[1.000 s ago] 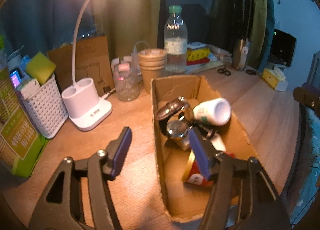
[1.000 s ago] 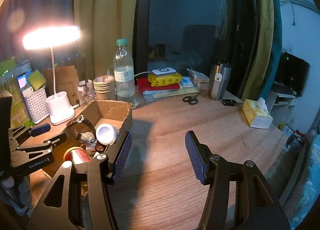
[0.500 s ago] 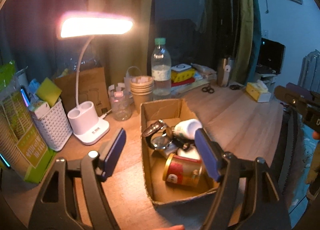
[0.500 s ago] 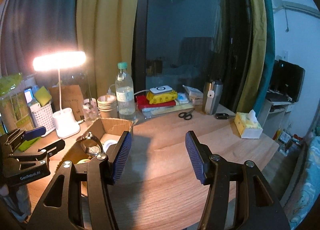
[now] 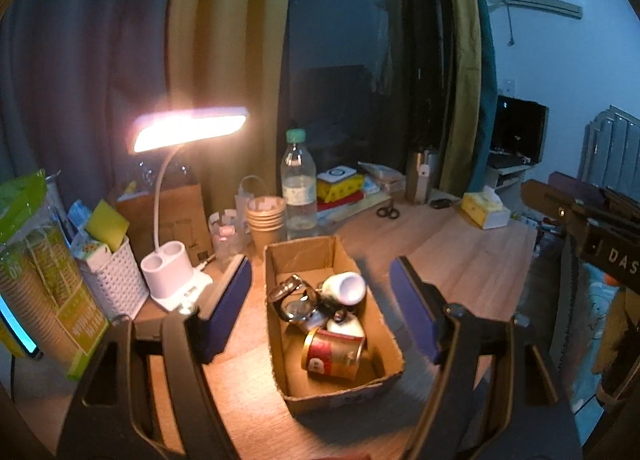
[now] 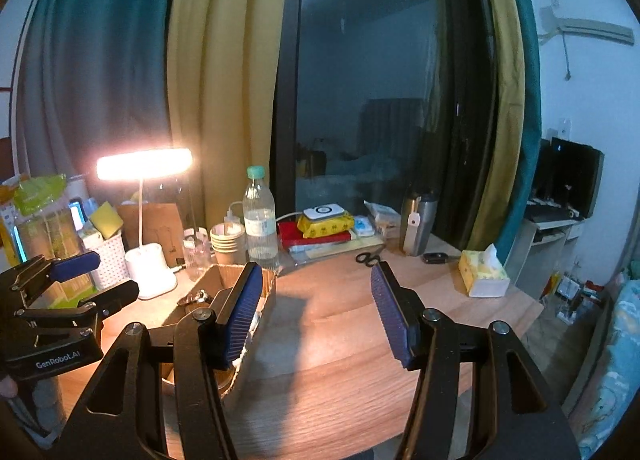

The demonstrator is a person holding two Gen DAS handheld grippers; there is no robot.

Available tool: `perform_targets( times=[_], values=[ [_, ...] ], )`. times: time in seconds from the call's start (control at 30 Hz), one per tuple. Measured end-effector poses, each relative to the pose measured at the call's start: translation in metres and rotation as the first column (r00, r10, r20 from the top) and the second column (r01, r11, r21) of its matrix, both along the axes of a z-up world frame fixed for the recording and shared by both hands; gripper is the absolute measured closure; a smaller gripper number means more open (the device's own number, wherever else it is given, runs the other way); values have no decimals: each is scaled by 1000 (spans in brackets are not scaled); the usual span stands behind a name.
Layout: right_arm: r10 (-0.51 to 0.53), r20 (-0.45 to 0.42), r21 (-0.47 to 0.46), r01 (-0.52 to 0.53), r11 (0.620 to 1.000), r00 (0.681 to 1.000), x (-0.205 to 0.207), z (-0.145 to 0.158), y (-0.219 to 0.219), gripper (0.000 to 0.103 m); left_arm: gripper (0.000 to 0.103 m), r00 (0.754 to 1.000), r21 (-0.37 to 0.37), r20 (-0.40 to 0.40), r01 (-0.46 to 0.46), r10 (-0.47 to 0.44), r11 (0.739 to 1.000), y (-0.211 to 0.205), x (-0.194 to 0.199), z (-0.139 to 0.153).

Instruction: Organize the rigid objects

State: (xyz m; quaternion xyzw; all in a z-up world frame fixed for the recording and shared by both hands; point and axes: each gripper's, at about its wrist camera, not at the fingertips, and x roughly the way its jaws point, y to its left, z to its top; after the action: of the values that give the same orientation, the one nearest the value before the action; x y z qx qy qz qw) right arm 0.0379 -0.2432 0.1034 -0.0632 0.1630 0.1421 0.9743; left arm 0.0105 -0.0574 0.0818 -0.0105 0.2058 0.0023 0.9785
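Observation:
An open cardboard box (image 5: 336, 394) sits on the wooden desk. In it lie a red and gold tin (image 5: 334, 350) on its side, a white bottle (image 5: 347, 288), a wristwatch (image 5: 296, 300) and a second white item (image 5: 345, 326). My left gripper (image 5: 320, 262) hangs above the box's near end, open and holding nothing. My right gripper (image 6: 317, 266) is open and empty over bare desk, just right of the box (image 6: 222, 274), where the watch (image 6: 196, 297) shows. The left gripper (image 6: 106, 277) also shows at that view's left edge.
Behind the box stand a lit desk lamp (image 5: 176, 276), paper cups (image 5: 266, 220), a water bottle (image 5: 298, 184) and a white basket (image 5: 116, 284). Scissors (image 6: 368, 258), a steel flask (image 6: 418, 224), stacked books (image 6: 316, 232) and a tissue box (image 6: 482, 272) lie further right. The desk ends at the right.
Both grippers have risen and drawn back from the desk, so the box looks smaller and more of the curtains shows. The left jaws stand a little wider apart.

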Motion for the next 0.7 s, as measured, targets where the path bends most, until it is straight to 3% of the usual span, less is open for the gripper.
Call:
perform_targets(
  times=[0.5,0.7],
  values=[
    [-2,68,5,2,1000,998,-23,24,0,42,30,997,-2,77,5,-5,1000,0,-21,34],
    [-45,145,14,44,999,988,-37,34,-2,42,30,992,12,126,-6,5,1000,-1,-30,46]
  ],
)
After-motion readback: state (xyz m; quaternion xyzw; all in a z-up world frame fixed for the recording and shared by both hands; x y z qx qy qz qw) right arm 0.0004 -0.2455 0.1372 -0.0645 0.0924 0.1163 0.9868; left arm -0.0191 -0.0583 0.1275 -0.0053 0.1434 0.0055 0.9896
